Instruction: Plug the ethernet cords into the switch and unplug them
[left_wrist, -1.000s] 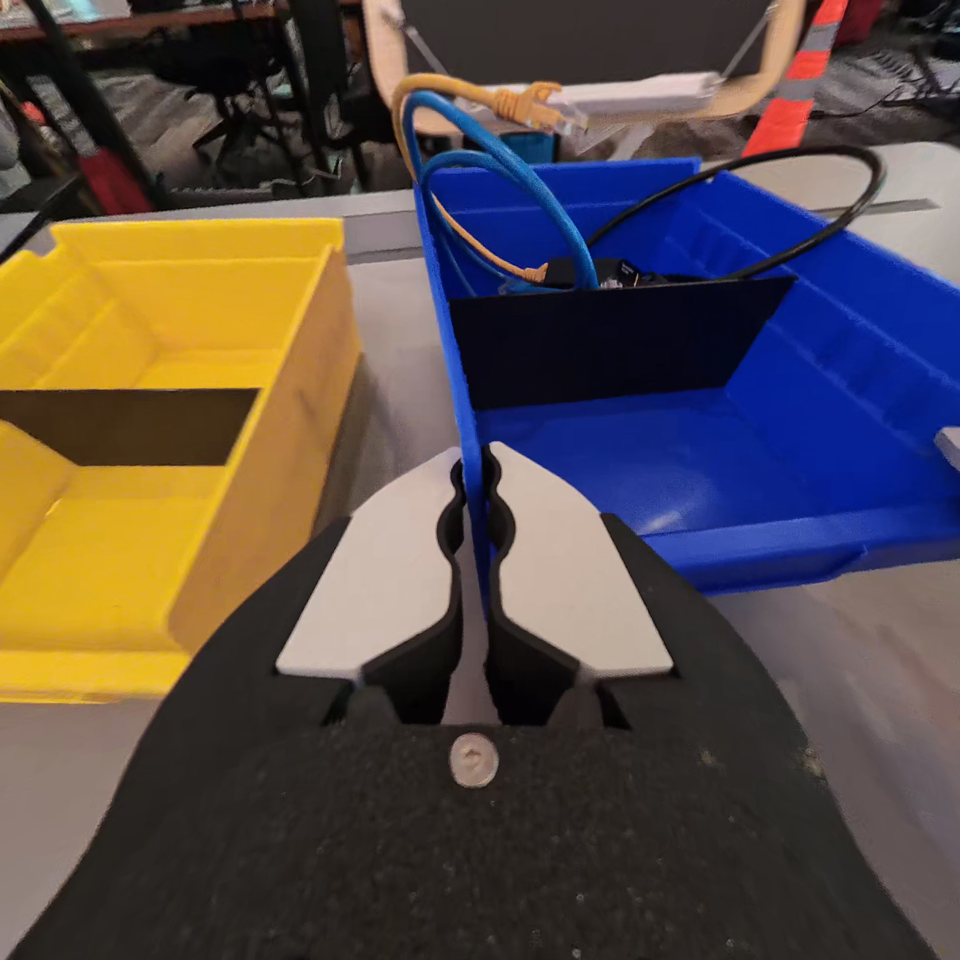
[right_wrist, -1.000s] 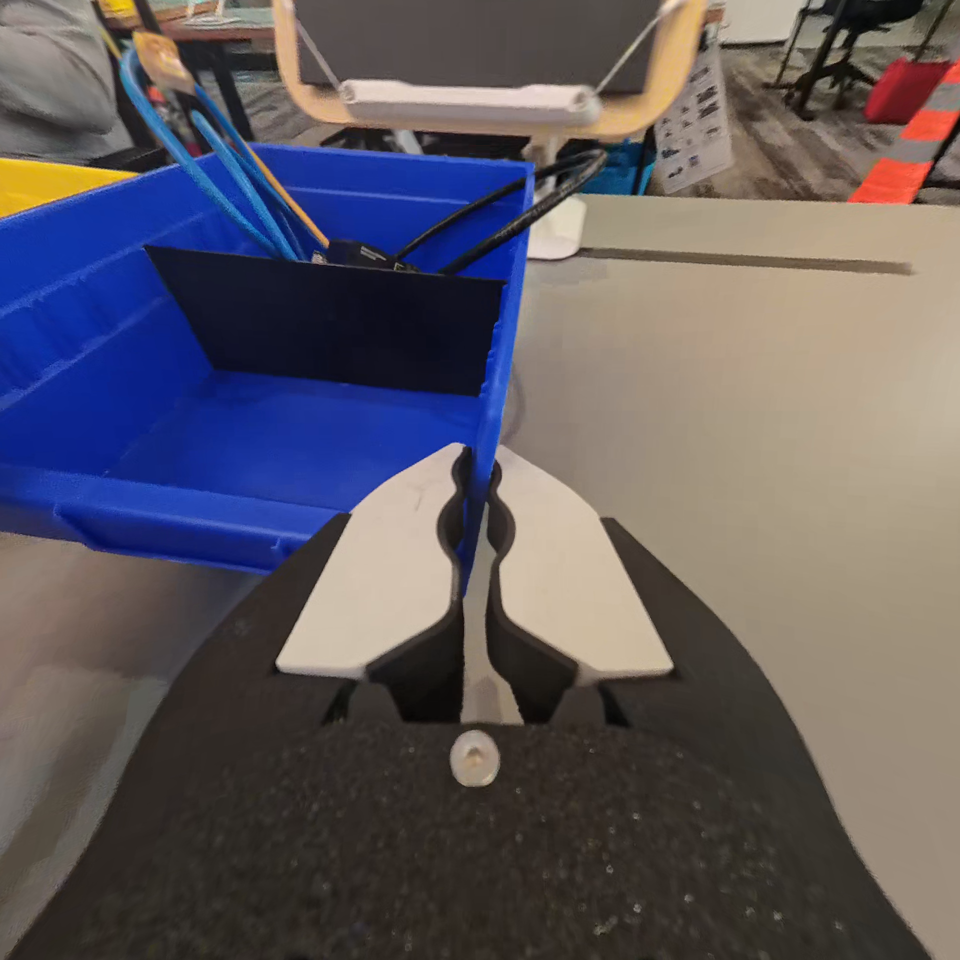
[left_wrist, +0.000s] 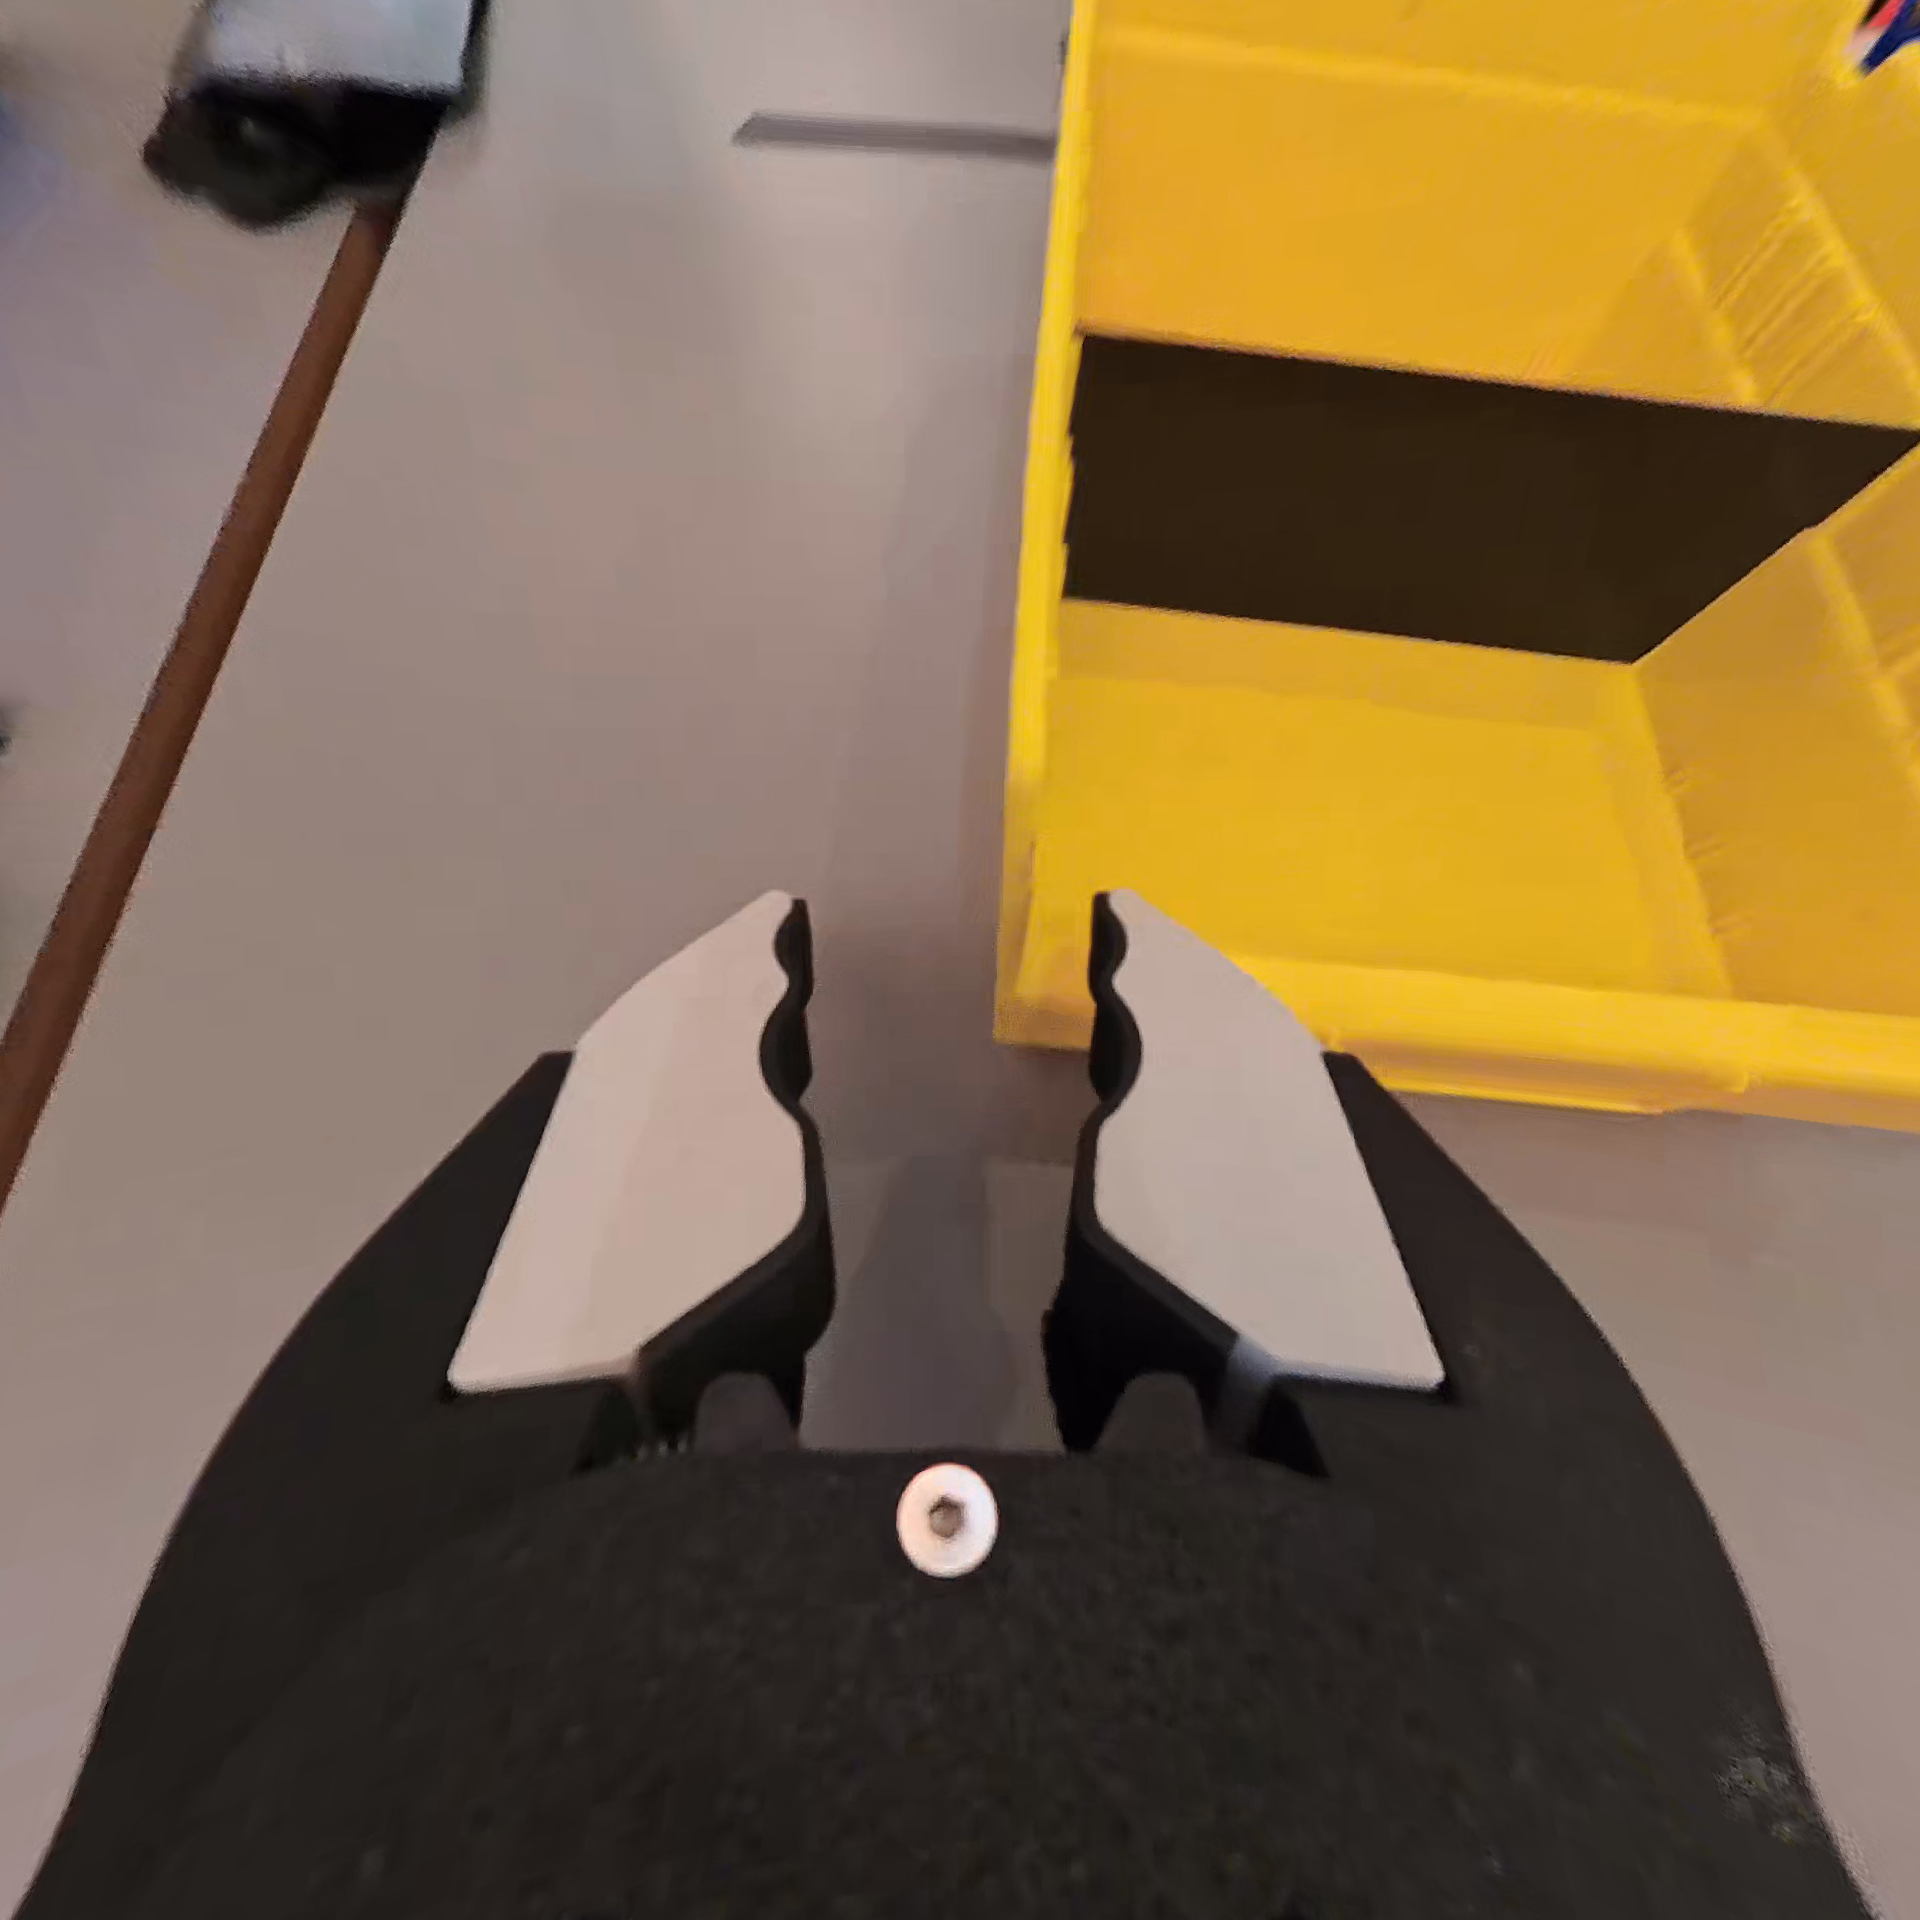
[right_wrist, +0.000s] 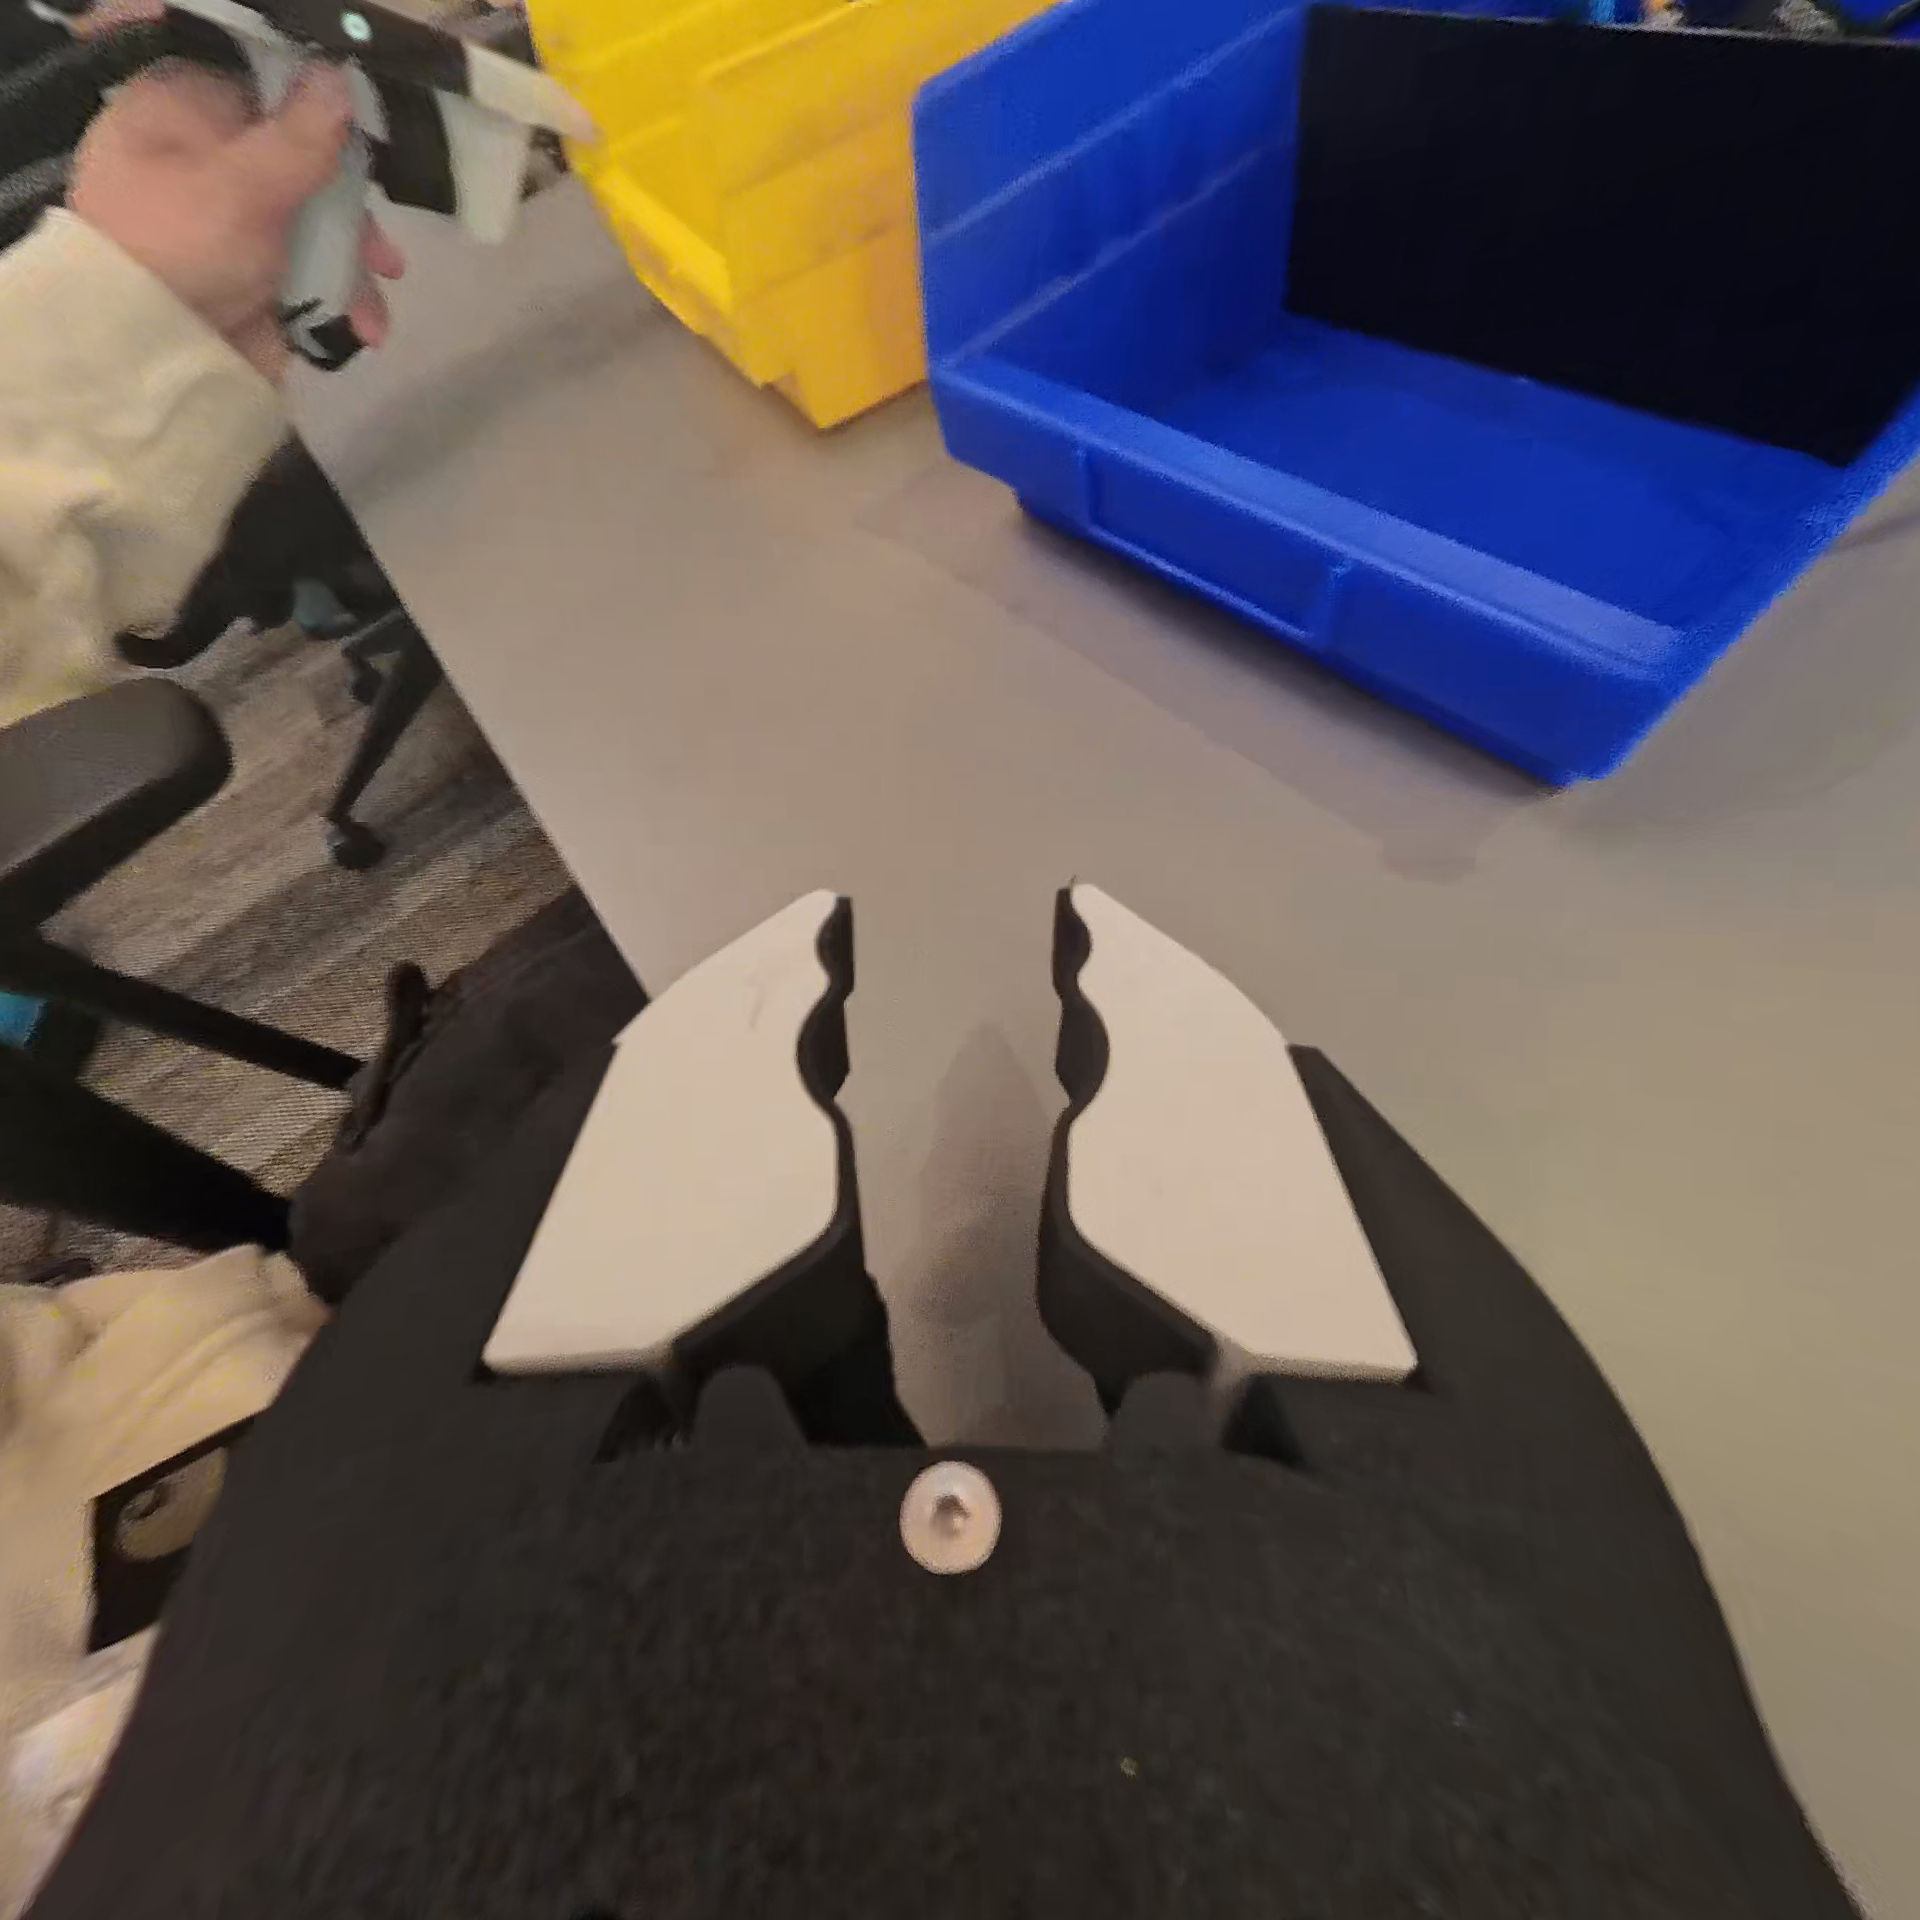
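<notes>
Two grippers stood over the grey table (left_wrist: 623, 623), both with jaws spread and nothing between them. Taking the yellow bin (left_wrist: 1455, 831) as the mark, the left wrist view ran thus: far to its left a brown strip (left_wrist: 197, 644) edged the tabletop, with a blurred dark object (left_wrist: 301, 114) at its far end; then bare grey surface; then the left gripper (left_wrist: 945, 925), hovering just off the yellow bin's near left corner, its right fingertip level with that corner. A black divider (left_wrist: 1434, 499) crossed the yellow bin from side to side, and both compartments looked bare.

In the right wrist view, left of the yellow bin (right_wrist: 769, 208), a hand (right_wrist: 218, 208) in a cream sleeve (right_wrist: 104, 436) held the other gripper, blurred, at the table's edge, above an office chair (right_wrist: 94, 790) on the floor. Immediately right of the yellow bin sat the blue bin (right_wrist: 1299, 540), close beside it, with a black divider (right_wrist: 1600, 229) standing across it. The right gripper (right_wrist: 954, 914) hung over bare table nearer than both bins, well apart from them.

Only blurred specks of blue showed above the blue bin's divider, at the frame top; the cords and switch could not be made out, so their direction and long axis could not be told.
</notes>
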